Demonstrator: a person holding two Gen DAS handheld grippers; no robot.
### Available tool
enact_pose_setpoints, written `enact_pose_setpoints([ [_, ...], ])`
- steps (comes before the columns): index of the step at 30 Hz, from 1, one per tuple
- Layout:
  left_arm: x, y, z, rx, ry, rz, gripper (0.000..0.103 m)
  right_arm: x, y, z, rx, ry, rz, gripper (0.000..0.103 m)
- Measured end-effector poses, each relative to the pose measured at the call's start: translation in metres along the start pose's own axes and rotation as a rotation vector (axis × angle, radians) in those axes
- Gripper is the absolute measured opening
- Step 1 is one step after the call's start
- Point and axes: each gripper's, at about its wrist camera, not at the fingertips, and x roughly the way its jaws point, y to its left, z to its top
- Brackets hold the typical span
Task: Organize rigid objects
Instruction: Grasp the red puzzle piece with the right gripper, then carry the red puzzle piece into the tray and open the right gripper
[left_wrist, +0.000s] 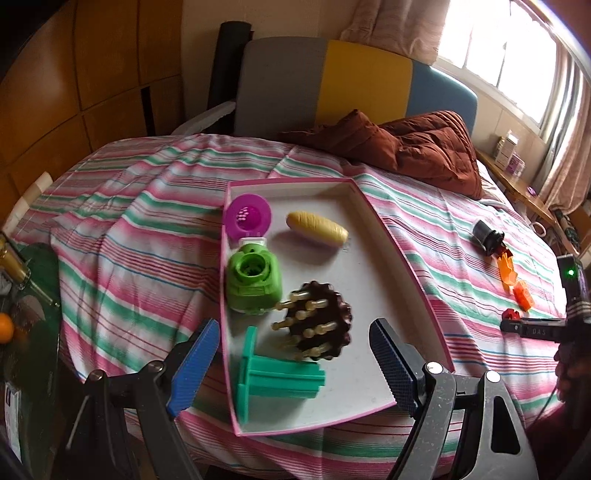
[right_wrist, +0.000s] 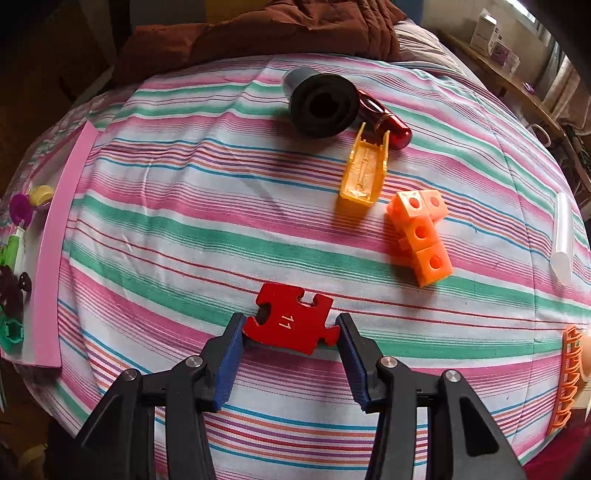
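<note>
Red plastic, cut as a flat jigsaw-shaped tile marked 11, is clamped between the blue pads of the right gripper, just above the pink, green and white striped bedsheet. Bare sheet is seen to the left of the tile as far as the pink outer wall of the shallow white tray. Ahead and to the right lie an orange block of 4 joined cubes, a yellow open plastic clip, a black ribbed spool and a dark red glossy capsule.

In the left wrist view, the left gripper is held with its fingers wide apart and nothing between them, over the near end of the tray. Inside are seen a teal flanged spool, a brown bristled brush head, a green round-holed toy, a magenta perforated disc and a yellow ridged oval. White floor is left open along the tray's right rim.
</note>
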Motion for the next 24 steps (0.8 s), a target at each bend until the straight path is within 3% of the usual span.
enact_pose_setpoints([
  [5,0.000,0.014,-0.002,-0.024,0.004,0.014,0.084,-0.002,0.014,-0.003,-0.031,-0.005,-0.005,0.050],
  [10,0.001,0.028,-0.004,-0.052,0.008,0.030,0.084,-0.018,0.035,0.003,-0.024,-0.061,0.070,0.049],
  [17,-0.001,0.048,-0.006,-0.091,0.003,0.053,0.084,-0.051,0.130,0.039,-0.173,-0.185,0.268,0.049],
  [24,-0.003,0.064,-0.005,-0.109,-0.005,0.073,0.083,-0.031,0.230,0.062,-0.301,-0.156,0.376,0.049],
])
